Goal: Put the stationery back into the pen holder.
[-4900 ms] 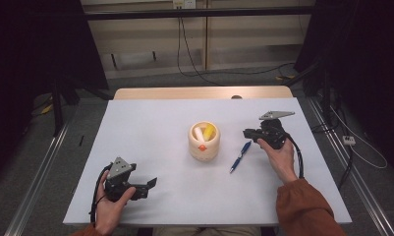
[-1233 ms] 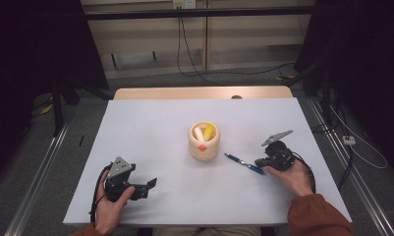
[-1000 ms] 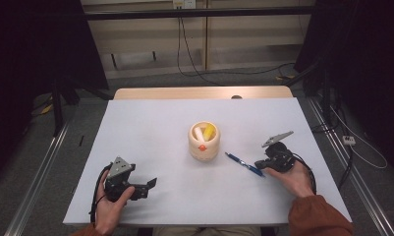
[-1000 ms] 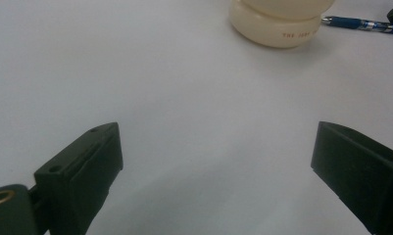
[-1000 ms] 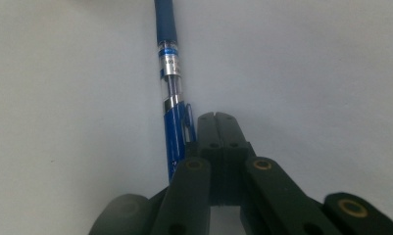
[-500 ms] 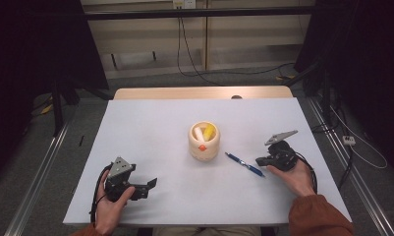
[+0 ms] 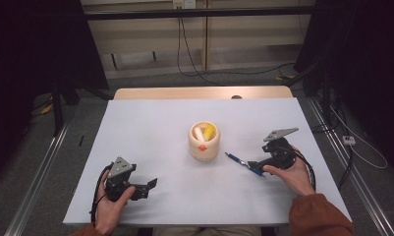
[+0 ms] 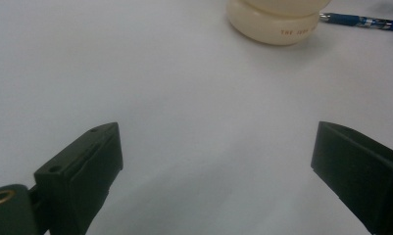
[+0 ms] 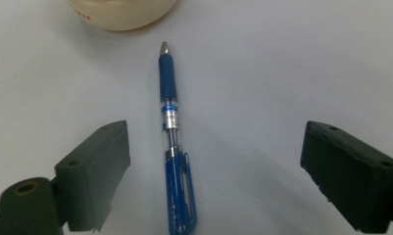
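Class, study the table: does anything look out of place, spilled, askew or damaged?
Only the blue pen stands out: it lies loose on the white table beside the cream holder, whose other items stand inside. The right gripper has just been opening, pen between its jaws, untouched. Nothing looks spilled or damaged.

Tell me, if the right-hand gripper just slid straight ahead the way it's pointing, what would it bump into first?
The right gripper, whose jaws have just been opening, has the blue pen lying loose between them, pointing ahead. Past its tip stands the cream holder, probably the first solid thing met, though depth is hard to judge.
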`<state>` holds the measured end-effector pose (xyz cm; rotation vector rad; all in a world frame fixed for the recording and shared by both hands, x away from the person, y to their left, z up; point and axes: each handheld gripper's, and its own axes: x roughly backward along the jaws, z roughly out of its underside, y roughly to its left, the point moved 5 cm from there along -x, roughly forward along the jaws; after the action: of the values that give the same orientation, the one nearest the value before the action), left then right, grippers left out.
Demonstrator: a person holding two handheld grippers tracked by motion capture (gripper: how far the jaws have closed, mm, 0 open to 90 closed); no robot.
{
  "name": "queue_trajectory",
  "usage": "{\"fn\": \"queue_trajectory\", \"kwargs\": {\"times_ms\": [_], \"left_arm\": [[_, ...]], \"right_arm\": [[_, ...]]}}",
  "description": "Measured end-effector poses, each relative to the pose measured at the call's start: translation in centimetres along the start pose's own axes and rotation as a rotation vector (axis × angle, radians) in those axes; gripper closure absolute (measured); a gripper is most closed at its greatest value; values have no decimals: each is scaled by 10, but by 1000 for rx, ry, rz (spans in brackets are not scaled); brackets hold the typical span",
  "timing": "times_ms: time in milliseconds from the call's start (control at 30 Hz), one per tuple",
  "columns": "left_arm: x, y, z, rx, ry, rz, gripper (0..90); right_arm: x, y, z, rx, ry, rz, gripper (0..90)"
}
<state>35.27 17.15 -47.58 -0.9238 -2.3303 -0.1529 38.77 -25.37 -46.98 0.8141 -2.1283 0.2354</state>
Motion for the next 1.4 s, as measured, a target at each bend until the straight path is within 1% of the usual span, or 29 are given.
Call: {"fn": "queue_trajectory", "kwargs": {"times_ms": [67, 233, 267, 333, 367, 400, 533, 633, 700, 800, 833, 933, 1033, 1133, 1167, 1200, 1233, 1367, 1400], "left_arm": [[-1, 0, 0, 0, 0, 1, 51], [-1, 1, 0, 0, -2, -4, 51], [-1, 1, 0, 0, -2, -4, 51], [-1, 1, 0, 0, -2, -7, 51], [-1, 1, 0, 0, -2, -5, 51], [-1, 1, 0, 0, -2, -5, 51], [-1, 1, 0, -1, 1, -6, 51], [-1, 1, 0, -2, 1, -7, 51], [-1, 1, 0, -2, 2, -7, 51], [-1, 1, 0, -2, 1, -8, 51], [-1, 1, 0, -1, 2, -8, 51], [-1, 1, 0, -2, 1, -5, 51], [1, 1, -1, -6, -5, -5, 51], [1, 1, 0, 3, -6, -7, 51], [1, 1, 0, 2, -6, -7, 51], [1, 1, -1, 3, -8, -7, 51], [1, 1, -1, -2, -8, -7, 51], [1, 1, -1, -4, -6, -7, 51], [1, 1, -1, -5, -6, -7, 51]], "right_arm": [[0, 2, -1, 4, 7, -20, 88], [-3, 9, -9, 40, 14, -33, 94], [-4, 11, -11, 52, 17, -30, 102], [-5, 15, -16, 76, 15, -34, 164], [-6, 17, -19, 90, 16, -36, 175], [-7, 19, -21, 97, 21, -38, 165], [-14, 25, -29, 128, 47, -50, 174], [-21, 24, -34, 126, 65, -67, 169], [-25, 24, -37, 128, 77, -100, 161], [-31, 22, -44, 135, 87, -102, 161], [-33, 22, -45, 137, 89, -100, 178], [-43, 21, -46, 134, 116, -99, 181], [-47, 21, -46, 141, 132, -93, 229], [-47, 23, -47, 146, 152, -84, 270], [-47, 23, -47, 153, 150, -84, 292], [-47, 24, -47, 147, 160, -80, 323], [-47, 24, -47, 155, 174, -72, 323], [-52, 24, -49, 167, 213, -74, 370], [-53, 24, -50, 171, 220, -74, 399]]}}
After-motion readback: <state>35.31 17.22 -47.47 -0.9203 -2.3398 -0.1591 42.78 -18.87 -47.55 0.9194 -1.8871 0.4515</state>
